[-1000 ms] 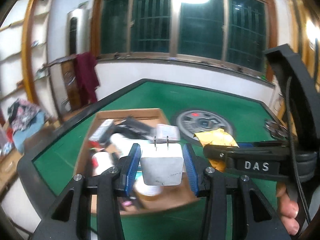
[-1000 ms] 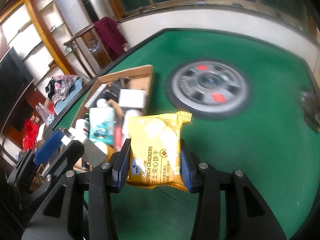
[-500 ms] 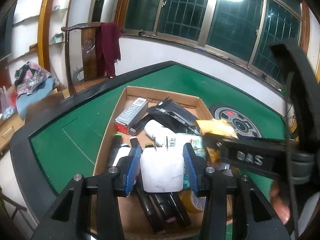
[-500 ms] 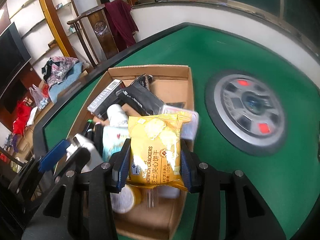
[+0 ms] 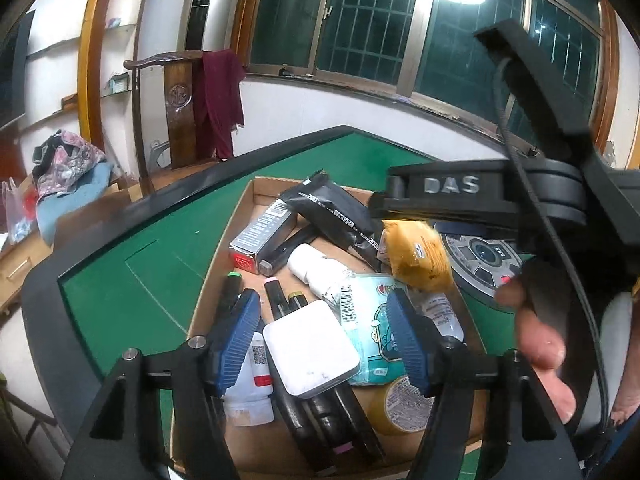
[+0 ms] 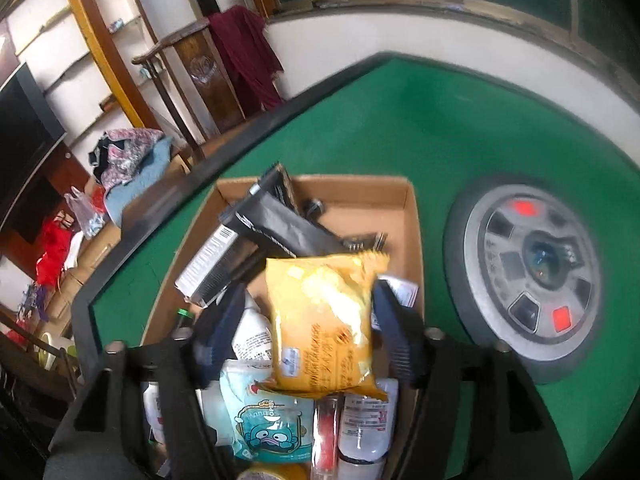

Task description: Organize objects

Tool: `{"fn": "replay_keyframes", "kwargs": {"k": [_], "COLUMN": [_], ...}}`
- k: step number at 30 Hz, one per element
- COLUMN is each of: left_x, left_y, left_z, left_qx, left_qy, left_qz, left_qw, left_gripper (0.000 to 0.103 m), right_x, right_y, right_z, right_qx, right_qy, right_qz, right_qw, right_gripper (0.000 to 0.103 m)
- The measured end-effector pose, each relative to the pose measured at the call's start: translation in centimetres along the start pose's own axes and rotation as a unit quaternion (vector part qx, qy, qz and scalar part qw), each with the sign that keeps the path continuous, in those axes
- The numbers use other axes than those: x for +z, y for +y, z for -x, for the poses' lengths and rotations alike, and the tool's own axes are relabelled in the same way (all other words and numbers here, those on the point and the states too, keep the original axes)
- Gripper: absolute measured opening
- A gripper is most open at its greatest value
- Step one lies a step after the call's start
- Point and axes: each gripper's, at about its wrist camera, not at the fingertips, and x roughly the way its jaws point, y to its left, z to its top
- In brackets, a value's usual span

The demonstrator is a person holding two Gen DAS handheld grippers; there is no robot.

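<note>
Left wrist view: the left gripper point(image 5: 324, 332), jaws just widened, stands clear of one white charger point(image 5: 310, 346) lying on three dark pens in the cardboard box point(image 5: 256, 188). The right gripper point(image 6: 310, 336), also just widened, has released one yellow cracker packet point(image 6: 322, 320) above the box.

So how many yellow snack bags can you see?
1. The yellow snack bag sits between the open pads of the right tool, over the cardboard box. More could be buried under the clutter.
</note>
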Motion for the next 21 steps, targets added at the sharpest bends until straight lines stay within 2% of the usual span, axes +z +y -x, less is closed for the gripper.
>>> {"fn": "replay_keyframes", "kwargs": {"k": [3, 6, 9, 11, 13, 15, 16, 17, 19, 21], "left_x": [0.0, -0.1, -0.4, -0.8, -1.7, -2.5, -2.9, -3.4, -4.0, -4.7], "left_y": [-0.1, -0.3, -0.7, -1.2, -1.8, -2.0, -2.2, -2.3, -2.6, -3.1], "left_z": [0.7, 1.6, 2.9, 3.7, 4.7, 6.0, 6.5, 7.0, 7.2, 7.3], "left_qx": [-0.003, 0.014, 0.037, 0.055, 0.063, 0.061, 0.059, 0.046, 0.029, 0.045], "left_qy": [-0.003, -0.011, -0.015, -0.009, -0.003, -0.005, -0.004, 0.005, 0.030, 0.071], "left_qz": [0.005, 0.009, 0.004, -0.012, -0.030, -0.034, -0.037, -0.041, -0.050, -0.059], "left_qw": [1.0000, 0.9998, 0.9992, 0.9984, 0.9976, 0.9975, 0.9976, 0.9981, 0.9979, 0.9948], "left_gripper": [0.060, 0.063, 0.067, 0.067, 0.068, 0.072, 0.077, 0.082, 0.084, 0.084], "right_x": [-0.8, -1.9, -3.2, -4.7, -6.8, -8.6, -10.1, -10.9, -13.0, -14.7], "right_y": [0.0, -0.4, -1.0, -1.1, -1.1, -1.1, -1.2, -1.2, -1.4, -1.7], "right_z": [1.7, 4.0, 6.3, 7.6, 8.8, 9.7, 10.4, 10.7, 11.7, 12.6], "right_qx": [0.007, 0.028, 0.052, 0.049, 0.015, 0.007, 0.011, 0.013, 0.013, 0.002], "right_qy": [-0.017, -0.035, -0.058, -0.064, -0.058, -0.060, -0.060, -0.059, -0.061, -0.074], "right_qz": [0.013, 0.008, 0.002, 0.008, 0.026, 0.042, 0.047, 0.049, 0.060, 0.071], "right_qw": [1.000, 0.999, 0.997, 0.997, 0.998, 0.997, 0.997, 0.997, 0.996, 0.995], "right_gripper": [0.073, 0.074, 0.081, 0.081, 0.081, 0.081, 0.081, 0.081, 0.081, 0.081]}}
